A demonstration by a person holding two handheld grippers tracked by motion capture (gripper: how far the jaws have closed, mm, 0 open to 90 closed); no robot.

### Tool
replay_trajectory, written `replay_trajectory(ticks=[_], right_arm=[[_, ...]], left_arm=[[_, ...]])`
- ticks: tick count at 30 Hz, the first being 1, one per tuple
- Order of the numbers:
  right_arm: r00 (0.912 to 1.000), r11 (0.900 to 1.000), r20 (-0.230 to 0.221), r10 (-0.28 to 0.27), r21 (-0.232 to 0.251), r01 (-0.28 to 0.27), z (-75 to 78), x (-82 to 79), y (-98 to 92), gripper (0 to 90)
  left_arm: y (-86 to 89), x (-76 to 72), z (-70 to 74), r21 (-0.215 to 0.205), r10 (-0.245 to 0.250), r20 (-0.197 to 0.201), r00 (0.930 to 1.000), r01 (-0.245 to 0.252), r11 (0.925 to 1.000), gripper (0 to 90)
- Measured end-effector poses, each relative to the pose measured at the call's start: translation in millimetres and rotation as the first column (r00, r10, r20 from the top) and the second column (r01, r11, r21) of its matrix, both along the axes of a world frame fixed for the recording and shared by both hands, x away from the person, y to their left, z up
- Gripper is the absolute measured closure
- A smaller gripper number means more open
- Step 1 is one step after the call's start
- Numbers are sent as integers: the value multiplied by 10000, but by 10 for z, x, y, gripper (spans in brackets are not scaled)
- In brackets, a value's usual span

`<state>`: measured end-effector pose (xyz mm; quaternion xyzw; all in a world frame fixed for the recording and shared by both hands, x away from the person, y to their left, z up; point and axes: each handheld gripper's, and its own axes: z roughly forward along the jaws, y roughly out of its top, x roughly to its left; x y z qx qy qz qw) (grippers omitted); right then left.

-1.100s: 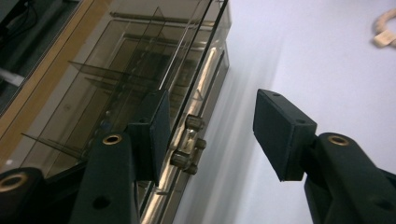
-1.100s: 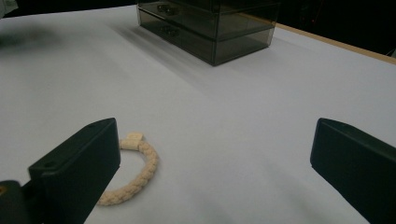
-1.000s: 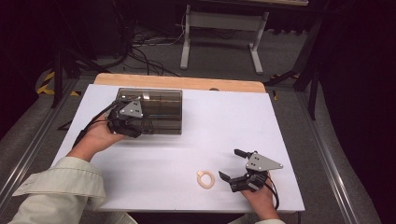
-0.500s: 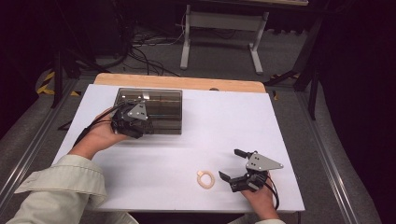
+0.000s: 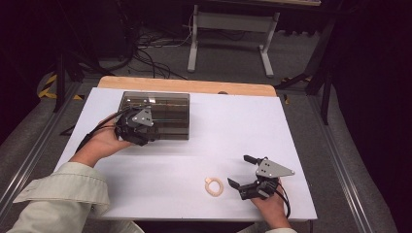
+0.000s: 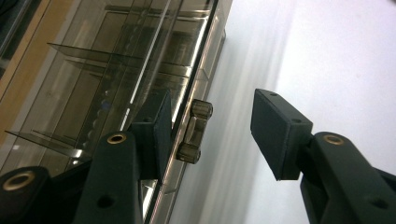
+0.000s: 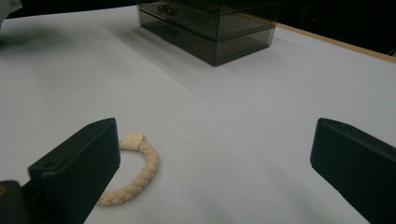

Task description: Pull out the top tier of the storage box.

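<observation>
Left gripper (image 6: 210, 126), jaws wide, has advanced to straddle the handle (image 6: 194, 131) of the smoked drawer box (image 5: 163, 114); right gripper (image 5: 245, 171), wide, rests beside the braided ring (image 5: 214, 186), well short of the box.

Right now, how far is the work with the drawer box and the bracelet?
Nothing looks finished yet. In hand: the left gripper, open, has its jaws around a drawer knob of the smoky drawer box, drawer apparently shut. Left: the braided bracelet lies on the white table beside the open right gripper, not grasped.
</observation>
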<state>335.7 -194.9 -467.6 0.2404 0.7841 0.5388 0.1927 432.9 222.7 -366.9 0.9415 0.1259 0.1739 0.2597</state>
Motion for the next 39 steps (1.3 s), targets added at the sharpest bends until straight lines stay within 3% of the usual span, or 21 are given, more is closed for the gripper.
replay_trajectory(ticks=[8,12,15,27,39], right_arm=[[10000,10000,-2,30,-2,-30,0,-1,2,21],[10000,10000,6,40,-1,-40,0,-1,2,21],[10000,10000,0,44,4,-44,0,-1,2,21],[10000,10000,-1,98,10,-98,-1,-1,5,21],[9999,9999,-4,111,14,-111,-1,-1,5,21]], left_arm=[[-12,-48,17,136,-121,-32,9999,121,9998,510],[6,-3,6,124,87,8,10000,-87,9999,519],[14,28,-14,408,185,141,9997,-191,9990,522],[11,76,-103,1240,257,-30,9997,-252,9920,629],[-5,38,-98,1377,175,46,9998,-180,9903,669]])
